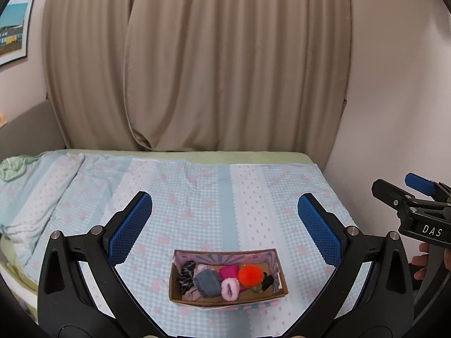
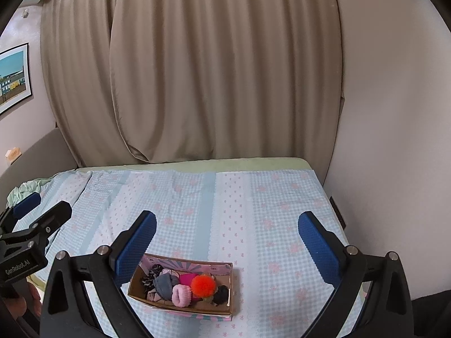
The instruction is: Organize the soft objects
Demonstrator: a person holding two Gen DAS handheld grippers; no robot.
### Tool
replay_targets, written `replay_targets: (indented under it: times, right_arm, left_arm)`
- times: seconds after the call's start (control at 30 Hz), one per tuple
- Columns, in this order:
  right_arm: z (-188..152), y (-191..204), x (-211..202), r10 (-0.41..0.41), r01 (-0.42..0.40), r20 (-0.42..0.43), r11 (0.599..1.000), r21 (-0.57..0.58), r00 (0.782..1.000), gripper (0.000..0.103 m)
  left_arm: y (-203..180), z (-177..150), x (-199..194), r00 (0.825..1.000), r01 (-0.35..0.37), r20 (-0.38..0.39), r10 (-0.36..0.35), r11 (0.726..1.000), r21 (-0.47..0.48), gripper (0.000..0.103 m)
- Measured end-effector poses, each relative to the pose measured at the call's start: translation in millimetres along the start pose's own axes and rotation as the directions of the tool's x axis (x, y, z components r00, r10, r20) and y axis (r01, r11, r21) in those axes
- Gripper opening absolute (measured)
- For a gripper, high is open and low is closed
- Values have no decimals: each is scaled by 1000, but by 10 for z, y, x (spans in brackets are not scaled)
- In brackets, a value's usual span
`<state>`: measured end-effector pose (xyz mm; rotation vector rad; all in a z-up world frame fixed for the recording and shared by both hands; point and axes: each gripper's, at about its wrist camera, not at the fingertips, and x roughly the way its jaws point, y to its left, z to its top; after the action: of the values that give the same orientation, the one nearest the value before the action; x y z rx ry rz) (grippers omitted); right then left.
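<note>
Both the left gripper and right gripper gape, holding nothing; the cardboard box of soft objects sits at six o'clock. Only the left view reads "DAS"; the right reads "GenRobot.AI".

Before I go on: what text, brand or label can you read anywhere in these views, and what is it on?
"DAS": white letters on the right gripper body, left wrist view.
"GenRobot.AI": white letters on the left gripper body, right wrist view.
Cardboard box: printed patterns only, no legible words.
Wall picture: no readable text.
</note>
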<state>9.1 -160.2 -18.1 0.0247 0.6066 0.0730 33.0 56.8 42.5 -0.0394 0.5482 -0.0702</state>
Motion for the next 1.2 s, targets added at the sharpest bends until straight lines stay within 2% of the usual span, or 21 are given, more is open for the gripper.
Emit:
replay_targets:
  times: [1.2]
  right_arm:
    - [4, 2, -132, -19, 19, 22, 1000, 2, 1000, 100]
  left_arm:
    - [-9, -83, -140, 1000, -17, 25, 17, 1000, -1, 103]
